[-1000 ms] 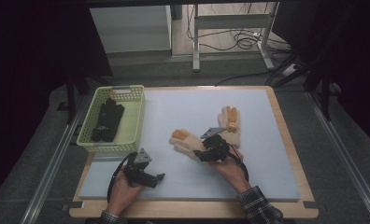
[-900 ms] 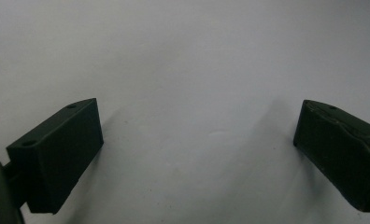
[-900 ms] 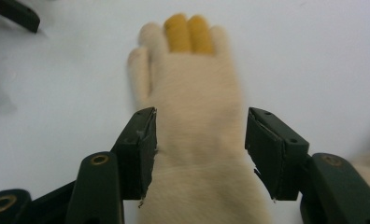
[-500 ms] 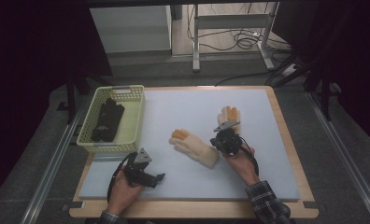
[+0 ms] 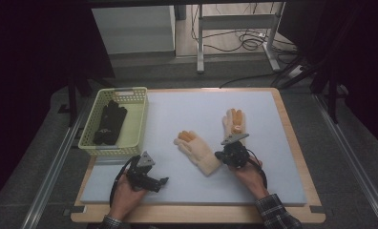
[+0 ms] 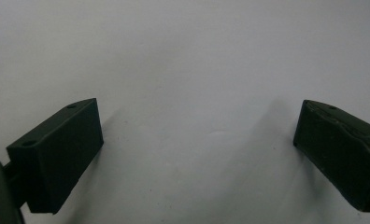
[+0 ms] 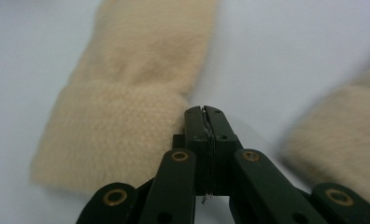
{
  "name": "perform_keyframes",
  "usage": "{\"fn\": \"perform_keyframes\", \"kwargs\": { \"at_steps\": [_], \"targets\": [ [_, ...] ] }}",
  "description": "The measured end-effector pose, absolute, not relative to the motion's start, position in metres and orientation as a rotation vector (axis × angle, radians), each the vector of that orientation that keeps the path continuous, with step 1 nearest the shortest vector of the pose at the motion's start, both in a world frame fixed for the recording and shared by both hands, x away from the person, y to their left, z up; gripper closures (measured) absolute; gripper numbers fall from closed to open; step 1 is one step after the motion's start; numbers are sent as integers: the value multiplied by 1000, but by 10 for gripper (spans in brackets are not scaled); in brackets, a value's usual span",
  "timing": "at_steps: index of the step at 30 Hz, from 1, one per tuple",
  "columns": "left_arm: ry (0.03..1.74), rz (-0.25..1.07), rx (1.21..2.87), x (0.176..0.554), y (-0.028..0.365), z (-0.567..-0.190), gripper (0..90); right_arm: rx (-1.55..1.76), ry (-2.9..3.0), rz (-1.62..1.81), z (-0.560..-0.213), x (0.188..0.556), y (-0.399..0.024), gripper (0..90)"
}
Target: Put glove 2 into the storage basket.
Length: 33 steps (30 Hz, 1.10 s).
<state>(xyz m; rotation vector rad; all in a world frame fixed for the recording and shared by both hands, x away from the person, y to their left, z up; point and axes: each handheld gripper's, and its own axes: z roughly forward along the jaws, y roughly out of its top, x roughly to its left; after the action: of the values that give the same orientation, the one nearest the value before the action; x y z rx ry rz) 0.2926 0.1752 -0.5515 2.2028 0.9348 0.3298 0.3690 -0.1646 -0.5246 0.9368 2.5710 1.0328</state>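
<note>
Two cream woolly gloves with orange fingertips lie on the pale mat. One glove (image 5: pixel 196 150) lies slanted at the middle, and its cuff (image 7: pixel 113 140) sits close on the left of my right gripper's jaws. The other glove (image 5: pixel 234 120) lies farther back, blurred at the right edge (image 7: pixel 342 140). My right gripper (image 5: pixel 227 153) (image 7: pixel 204 113) hovers between them, shut, jaws pressed together with nothing in them. My left gripper (image 5: pixel 153 181) (image 6: pixel 197 140) rests low over bare mat near the front, open and empty.
A yellow-green basket (image 5: pixel 135 125) at the mat's left holds black gloves (image 5: pixel 110 125). The mat (image 5: pixel 187 107) lies on a wooden board (image 5: pixel 292 138). Beyond the table stand a metal frame leg (image 5: pixel 200 45) and floor cables (image 5: pixel 244 40).
My right hand has shifted to the right, off the middle glove's cuff, and now sits between the two gloves. The left hand has stayed where it was.
</note>
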Motion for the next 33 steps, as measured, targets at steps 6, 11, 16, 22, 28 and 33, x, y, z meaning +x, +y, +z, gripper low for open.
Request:
{"fn": "perform_keyframes", "kwargs": {
  "at_steps": [6, 11, 16, 22, 28, 33],
  "targets": [
    [935, 330, 2203, 293, 175, -552, 16, 893, 2604, 1085, -527, 351, -161, 869],
    [934, 330, 2203, 293, 175, -552, 16, 850, 2624, 1099, -528, 340, -154, 857],
    [934, 330, 2204, 293, 175, -552, 15, 818, 2643, 1111, -529, 334, -144, 854],
    [934, 331, 2204, 293, 175, -552, 16, 774, 2630, 1098, -528, 332, -136, 815],
    [934, 330, 2203, 293, 175, -552, 16, 833, 2562, 1090, -519, 342, -156, 763],
    [934, 331, 2204, 293, 175, -551, 16, 896, 2481, 1078, -508, 356, -178, 704]
  ]
}}
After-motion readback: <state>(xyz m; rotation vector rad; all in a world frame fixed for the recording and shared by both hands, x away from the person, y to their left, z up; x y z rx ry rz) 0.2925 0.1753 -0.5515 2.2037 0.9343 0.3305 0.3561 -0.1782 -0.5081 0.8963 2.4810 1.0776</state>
